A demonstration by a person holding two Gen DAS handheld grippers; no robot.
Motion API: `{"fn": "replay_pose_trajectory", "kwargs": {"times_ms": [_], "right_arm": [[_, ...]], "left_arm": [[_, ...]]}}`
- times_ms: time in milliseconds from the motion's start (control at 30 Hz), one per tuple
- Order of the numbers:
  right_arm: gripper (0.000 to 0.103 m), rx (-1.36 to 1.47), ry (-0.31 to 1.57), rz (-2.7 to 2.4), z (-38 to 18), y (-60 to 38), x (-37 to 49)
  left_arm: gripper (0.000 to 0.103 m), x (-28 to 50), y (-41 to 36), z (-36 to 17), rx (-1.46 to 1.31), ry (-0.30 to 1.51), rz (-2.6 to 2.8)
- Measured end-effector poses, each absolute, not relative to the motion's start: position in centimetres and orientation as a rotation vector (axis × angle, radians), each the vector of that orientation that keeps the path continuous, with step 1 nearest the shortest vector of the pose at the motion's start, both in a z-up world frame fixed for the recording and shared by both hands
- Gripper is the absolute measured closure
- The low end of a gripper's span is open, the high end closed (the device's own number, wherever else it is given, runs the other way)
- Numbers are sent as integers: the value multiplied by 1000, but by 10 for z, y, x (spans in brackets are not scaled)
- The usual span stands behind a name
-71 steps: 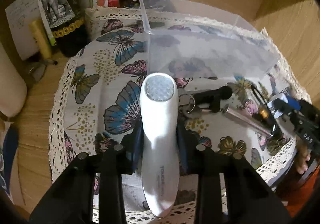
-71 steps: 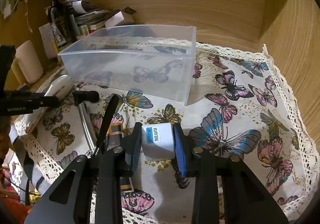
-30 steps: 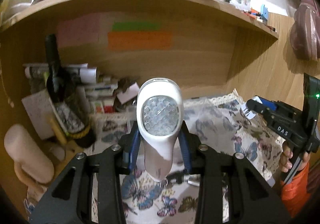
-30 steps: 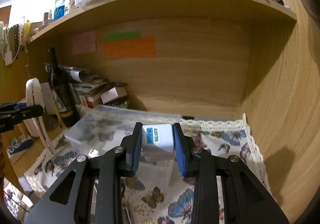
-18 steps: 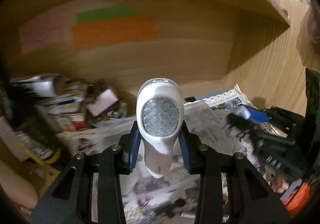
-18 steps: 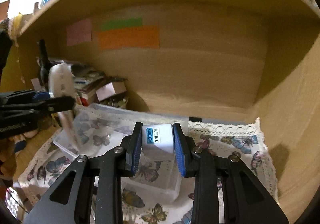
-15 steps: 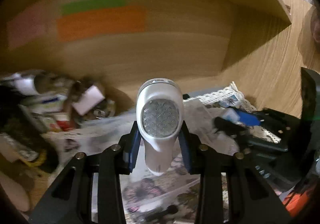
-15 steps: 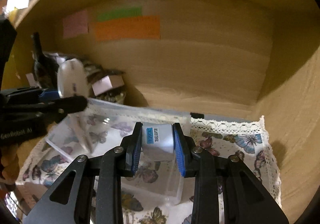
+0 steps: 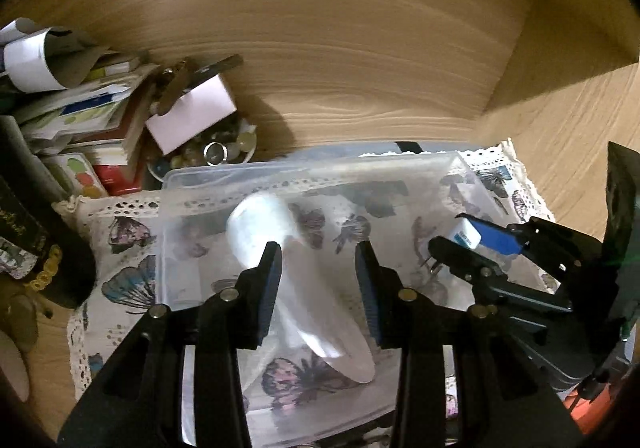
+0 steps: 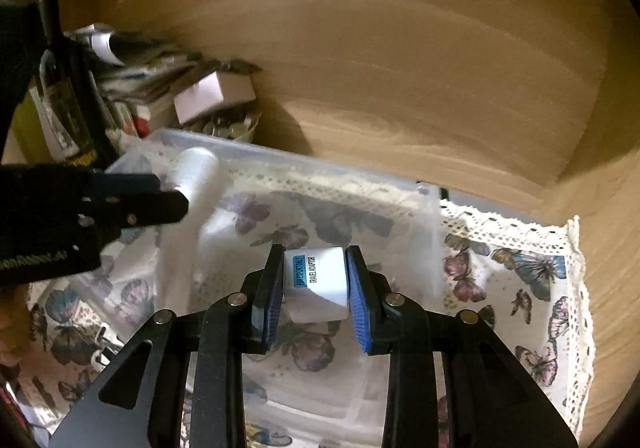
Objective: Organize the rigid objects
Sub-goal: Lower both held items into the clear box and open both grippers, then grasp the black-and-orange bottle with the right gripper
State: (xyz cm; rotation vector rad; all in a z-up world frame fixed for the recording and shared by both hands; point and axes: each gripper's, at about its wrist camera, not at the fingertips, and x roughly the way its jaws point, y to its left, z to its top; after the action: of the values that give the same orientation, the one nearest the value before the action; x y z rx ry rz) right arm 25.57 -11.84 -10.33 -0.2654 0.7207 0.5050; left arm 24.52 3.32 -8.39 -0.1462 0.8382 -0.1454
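Note:
A clear plastic bin [image 9: 360, 168] stands on the butterfly cloth. My left gripper [image 9: 318, 280] is open above it, and the white handheld device [image 9: 304, 288] lies blurred inside the bin below the spread jaws. It also shows in the right wrist view [image 10: 196, 172] beside the left gripper [image 10: 160, 200]. My right gripper [image 10: 314, 288] is shut on a white travel adaptor [image 10: 316, 284] and holds it over the bin [image 10: 424, 200]. The right gripper [image 9: 472, 244] with the adaptor [image 9: 464, 234] shows at the bin's right side in the left wrist view.
A butterfly cloth with lace edge [image 10: 532, 268] covers the desk. A dark bottle [image 10: 64, 100], stacked books and papers [image 9: 80, 108] and a small bowl of trinkets [image 9: 216, 152] crowd the back left. Wooden walls [image 9: 360, 68] close the back and right.
My left gripper has opened and let go of the white device, which now lies in the bin. Both grippers have tilted down over the bin. The right still holds the adaptor.

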Motion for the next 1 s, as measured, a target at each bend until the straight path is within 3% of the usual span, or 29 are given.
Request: {"fn": "replay_pose_trajectory", "kwargs": {"times_ms": [233, 300, 367, 500, 600, 667, 733, 1000], "right_arm": [[76, -269, 723, 503, -103, -119, 253], [73, -263, 712, 503, -98, -121, 250], [62, -249, 685, 503, -89, -125, 243], [58, -231, 626, 502, -71, -132, 227], [51, -220, 577, 498, -56, -141, 212], [44, -211, 544, 498, -49, -148, 201], [44, -210, 519, 496, -43, -154, 188], [44, -237, 487, 485, -50, -167, 140]], "left_arm": [[64, 236, 30, -74, -105, 808, -125], [60, 230, 29, -68, -92, 789, -116], [53, 221, 29, -61, -79, 763, -105], [42, 205, 27, -46, -52, 704, -80], [30, 187, 26, -33, -34, 654, -56], [16, 172, 26, -25, -28, 623, -43], [9, 158, 27, -22, -21, 599, -35], [3, 122, 26, -35, 22, 627, -40]]}}
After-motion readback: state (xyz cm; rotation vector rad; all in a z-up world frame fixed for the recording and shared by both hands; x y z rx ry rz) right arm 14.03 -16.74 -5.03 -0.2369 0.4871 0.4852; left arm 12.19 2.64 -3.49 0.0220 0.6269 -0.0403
